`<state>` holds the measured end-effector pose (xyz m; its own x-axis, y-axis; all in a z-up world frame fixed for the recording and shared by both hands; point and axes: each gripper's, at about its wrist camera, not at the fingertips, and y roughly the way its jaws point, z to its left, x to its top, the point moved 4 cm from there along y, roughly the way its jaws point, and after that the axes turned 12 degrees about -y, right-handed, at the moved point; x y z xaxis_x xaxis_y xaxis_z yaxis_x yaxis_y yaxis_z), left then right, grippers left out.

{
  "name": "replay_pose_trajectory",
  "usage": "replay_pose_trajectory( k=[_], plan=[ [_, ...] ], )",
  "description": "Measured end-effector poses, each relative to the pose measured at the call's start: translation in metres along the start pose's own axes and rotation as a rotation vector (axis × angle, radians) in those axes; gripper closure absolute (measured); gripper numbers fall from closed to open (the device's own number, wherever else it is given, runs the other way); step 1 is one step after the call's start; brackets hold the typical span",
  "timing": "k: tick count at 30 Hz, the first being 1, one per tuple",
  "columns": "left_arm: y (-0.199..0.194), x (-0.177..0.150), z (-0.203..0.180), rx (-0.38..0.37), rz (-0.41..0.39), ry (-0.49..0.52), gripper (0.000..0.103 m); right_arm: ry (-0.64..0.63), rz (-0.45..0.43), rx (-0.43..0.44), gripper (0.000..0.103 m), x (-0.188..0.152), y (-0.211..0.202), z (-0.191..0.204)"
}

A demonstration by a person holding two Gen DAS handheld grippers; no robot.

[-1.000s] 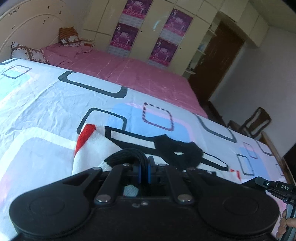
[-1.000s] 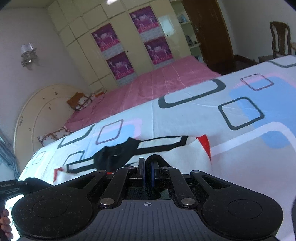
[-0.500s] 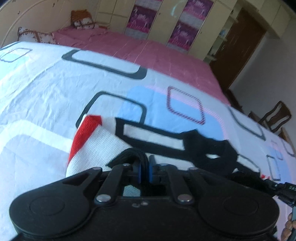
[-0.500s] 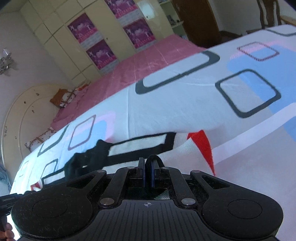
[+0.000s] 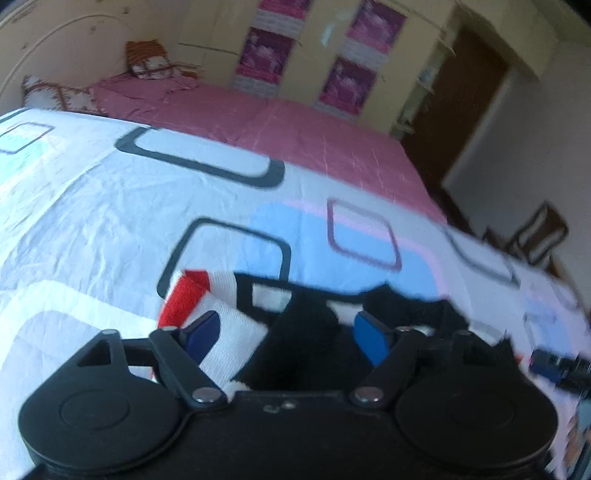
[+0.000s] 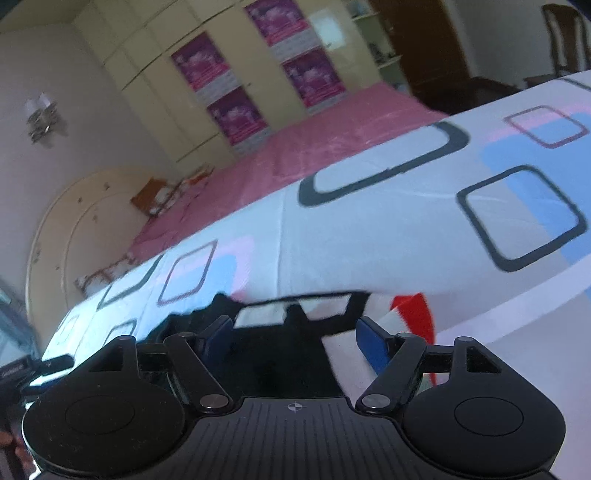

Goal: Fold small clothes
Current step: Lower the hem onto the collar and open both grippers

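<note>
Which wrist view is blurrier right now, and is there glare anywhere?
Left wrist: motion smear across the garment and the bedsheet at right; gripper body sharp. Right wrist: lighter smear on the bedsheet pattern, blown-out glare at the left edge.

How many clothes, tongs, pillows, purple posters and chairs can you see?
Clothes: 1, the white, black and red garment
Tongs: 2, left tongs and right tongs, both open
Pillows: 2
Purple posters: 4
Chairs: 1
Total: 10
</note>
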<state>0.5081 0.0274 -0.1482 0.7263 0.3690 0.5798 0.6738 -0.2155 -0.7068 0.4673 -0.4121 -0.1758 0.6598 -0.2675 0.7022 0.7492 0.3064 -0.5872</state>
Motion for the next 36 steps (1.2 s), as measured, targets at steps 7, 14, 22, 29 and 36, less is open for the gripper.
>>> replay_pose_trajectory(
  k=[7, 14, 22, 29, 36],
  plan=[
    [0.028, -0.017, -0.007, 0.070, 0.016, 0.121, 0.050, -0.093, 0.050, -0.016, 0.031, -0.006, 0.022, 0.007],
    [0.024, -0.019, -0.010, 0.079, 0.013, 0.185, 0.094, -0.207, 0.082, -0.042, 0.085, -0.010, 0.034, 0.015],
    [0.003, -0.008, -0.020, 0.058, -0.143, 0.183, 0.095, -0.219, -0.003, -0.037, 0.099, 0.000, 0.024, 0.022],
    [0.023, 0.003, -0.012, 0.136, -0.182, 0.118, 0.095, -0.184, -0.027, -0.117, 0.099, 0.003, 0.033, 0.012],
    [0.044, -0.014, -0.009, 0.193, -0.124, 0.194, 0.086, -0.161, 0.033, -0.147, 0.098, -0.008, 0.043, -0.002]
  ],
)
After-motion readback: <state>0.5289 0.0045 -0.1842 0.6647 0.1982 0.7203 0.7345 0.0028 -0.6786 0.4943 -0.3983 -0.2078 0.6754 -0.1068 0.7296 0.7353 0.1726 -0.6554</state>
